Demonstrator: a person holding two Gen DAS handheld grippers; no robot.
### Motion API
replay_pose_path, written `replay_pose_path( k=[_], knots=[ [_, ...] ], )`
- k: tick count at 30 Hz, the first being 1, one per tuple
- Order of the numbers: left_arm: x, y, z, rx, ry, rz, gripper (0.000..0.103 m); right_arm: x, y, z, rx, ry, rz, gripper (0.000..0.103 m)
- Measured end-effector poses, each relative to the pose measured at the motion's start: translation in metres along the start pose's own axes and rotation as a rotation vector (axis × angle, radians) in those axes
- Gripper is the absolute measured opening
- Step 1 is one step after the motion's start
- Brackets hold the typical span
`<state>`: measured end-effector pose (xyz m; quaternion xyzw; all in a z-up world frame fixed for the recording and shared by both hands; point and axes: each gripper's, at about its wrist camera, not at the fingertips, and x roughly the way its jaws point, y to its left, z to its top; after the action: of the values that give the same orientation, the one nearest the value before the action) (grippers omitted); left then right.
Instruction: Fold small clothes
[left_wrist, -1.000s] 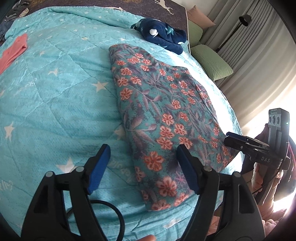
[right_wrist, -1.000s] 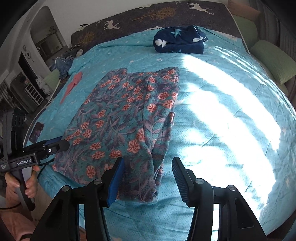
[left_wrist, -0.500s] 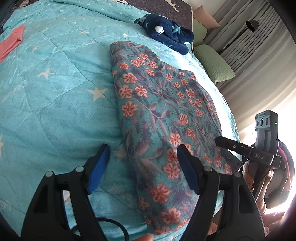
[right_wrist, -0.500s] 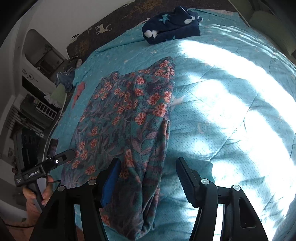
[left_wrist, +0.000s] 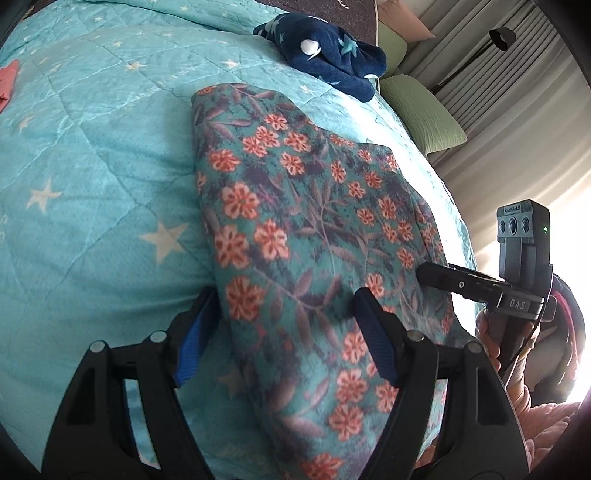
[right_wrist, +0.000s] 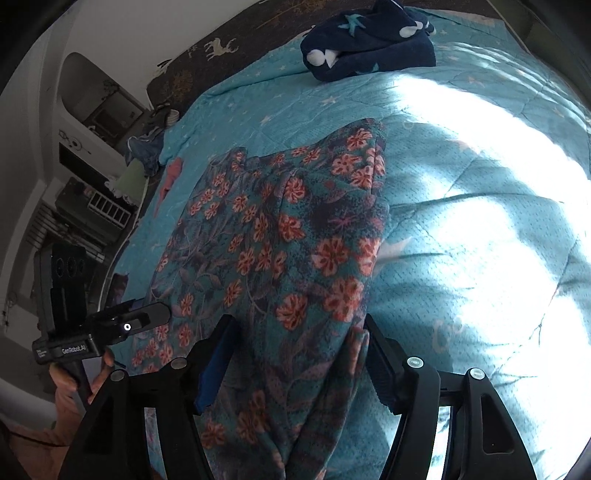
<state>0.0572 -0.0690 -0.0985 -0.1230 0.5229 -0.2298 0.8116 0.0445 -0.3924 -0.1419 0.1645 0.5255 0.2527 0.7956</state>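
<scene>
A teal garment with orange flowers (left_wrist: 295, 221) (right_wrist: 288, 229) lies flat on the star-print bedspread (left_wrist: 92, 166), its near end hanging over the bed's edge. My left gripper (left_wrist: 286, 299) stands open low over the garment's left side, one pad beside the edge and the other above the cloth. My right gripper (right_wrist: 299, 325) straddles the bunched right side; its jaws are opening, with cloth between them and no pad pressing on it. Each gripper also shows in the other's view, the right gripper (left_wrist: 443, 275) and the left gripper (right_wrist: 147, 317), each held by a hand.
A navy star-print garment (left_wrist: 332, 48) (right_wrist: 369, 44) lies bundled near the headboard. A pink cloth (right_wrist: 171, 173) sits at the bed's far left edge. Green pillows (left_wrist: 424, 114) and curtains are to the right, shelves (right_wrist: 92, 206) to the left. Bright sun falls on the bedspread (right_wrist: 480, 221).
Both grippers have come forward and lower onto the garment's near end, so it fills more of each view. The right jaws have widened. The garment has not moved.
</scene>
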Motion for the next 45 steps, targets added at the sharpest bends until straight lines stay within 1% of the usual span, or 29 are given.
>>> replay_pose_path(
  k=[4,6,8,11,13,15,16,18,19,21,22,23,24,25,27,29,33,35,39,45],
  knots=[
    [0.008,0.001,0.008,0.015,0.003,-0.024,0.081,0.007,-0.006,0.013,0.001,0.004,0.052,0.07],
    [0.013,0.001,0.013,0.026,0.008,-0.037,0.088,0.01,-0.009,0.017,0.004,-0.001,0.077,0.071],
    [0.018,-0.002,0.017,0.055,0.014,-0.064,0.093,0.014,-0.014,0.022,0.026,-0.018,0.112,0.07],
    [0.021,-0.003,0.023,0.066,0.004,-0.065,0.093,0.019,-0.015,0.026,0.017,-0.033,0.14,0.07],
    [0.022,-0.003,0.026,0.063,-0.008,-0.062,0.089,0.022,-0.011,0.027,-0.01,-0.04,0.142,0.07],
    [0.023,-0.001,0.029,0.059,-0.018,-0.043,0.073,0.026,-0.006,0.028,-0.03,-0.042,0.142,0.067],
    [0.023,0.001,0.031,0.056,-0.02,-0.035,0.068,0.028,-0.005,0.03,-0.034,-0.039,0.144,0.067],
    [0.024,0.007,0.034,0.037,-0.018,-0.037,0.053,0.034,-0.003,0.035,-0.032,-0.038,0.159,0.065],
    [0.024,0.012,0.036,0.02,-0.018,-0.047,0.049,0.037,-0.002,0.037,-0.027,-0.034,0.17,0.061],
    [0.024,0.021,0.039,-0.021,-0.018,-0.069,0.031,0.048,0.001,0.046,-0.014,-0.025,0.186,0.053],
    [0.025,0.026,0.039,-0.041,-0.017,-0.082,0.026,0.052,0.002,0.049,-0.008,-0.021,0.187,0.042],
    [0.024,0.029,0.039,-0.065,-0.016,-0.098,0.02,0.054,0.001,0.052,-0.002,-0.015,0.19,0.027],
    [0.023,0.028,0.038,-0.069,-0.02,-0.102,0.016,0.056,0.0,0.053,0.015,-0.002,0.208,0.024],
    [0.018,0.023,0.036,-0.061,-0.035,-0.1,0.015,0.057,0.0,0.053,0.038,-0.003,0.219,0.022],
    [0.005,0.01,0.034,-0.02,-0.079,-0.095,0.013,0.052,0.006,0.053,0.028,-0.023,0.201,0.02],
    [-0.009,-0.004,0.033,0.024,-0.121,-0.09,0.013,0.038,0.018,0.052,-0.013,-0.063,0.175,0.02],
    [-0.035,-0.033,0.032,0.12,-0.208,-0.055,0.013,0.008,0.042,0.048,-0.089,-0.154,0.146,0.02],
    [-0.05,-0.043,0.031,0.155,-0.243,-0.058,0.013,-0.008,0.051,0.045,-0.121,-0.199,0.124,0.02],
    [-0.067,-0.059,0.03,0.207,-0.286,-0.062,0.013,-0.034,0.073,0.038,-0.189,-0.281,0.07,0.02],
    [-0.09,-0.079,0.04,0.274,-0.36,-0.08,0.013,-0.081,0.092,0.032,-0.257,-0.402,0.046,0.02]
  ],
)
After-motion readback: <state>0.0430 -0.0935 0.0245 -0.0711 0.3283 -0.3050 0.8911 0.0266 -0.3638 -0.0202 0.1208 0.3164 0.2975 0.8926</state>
